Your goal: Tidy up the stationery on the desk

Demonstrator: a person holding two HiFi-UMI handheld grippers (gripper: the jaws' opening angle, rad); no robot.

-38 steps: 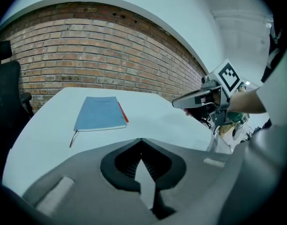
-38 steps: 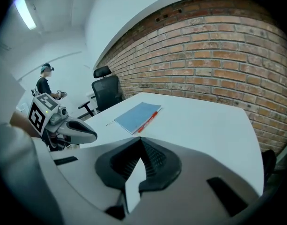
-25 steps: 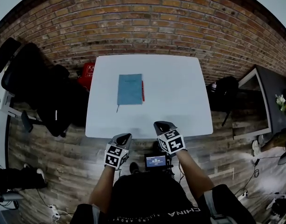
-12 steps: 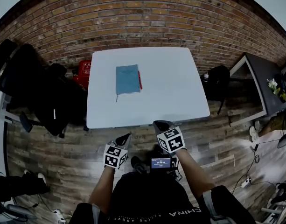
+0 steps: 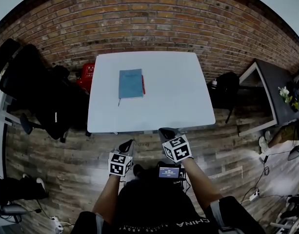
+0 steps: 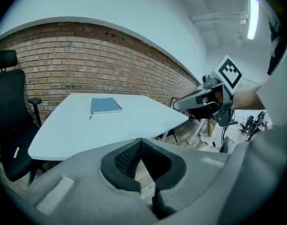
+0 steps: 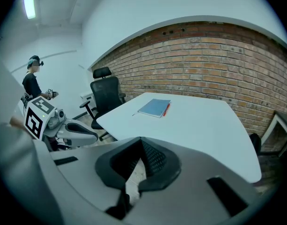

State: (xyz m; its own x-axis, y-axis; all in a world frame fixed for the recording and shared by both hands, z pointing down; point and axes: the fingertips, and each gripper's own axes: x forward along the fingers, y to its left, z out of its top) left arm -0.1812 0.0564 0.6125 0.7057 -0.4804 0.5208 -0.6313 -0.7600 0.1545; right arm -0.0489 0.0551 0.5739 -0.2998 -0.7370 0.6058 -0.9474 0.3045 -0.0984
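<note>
White desk (image 5: 159, 99) at 12 o'clock. Blue notebook (image 5: 130, 83) flat at 11, likely already tidied. Left gripper (image 5: 128, 145) and right gripper (image 5: 167, 132) at 6, short of desk, jaws together, empty. Red pen (image 5: 143, 84) along notebook's 3 o'clock edge.

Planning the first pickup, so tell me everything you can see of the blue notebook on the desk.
The blue notebook is thin, closed and rectangular, with a plain matte cover that looks like card. It lies flat on the white desk, left of centre, its edges roughly square to the desk's. A thin dark strand, perhaps a ribbon marker, trails from its near left corner. A red pen lies along its right edge; whether they touch is unclear. Nothing else touches it.
</note>
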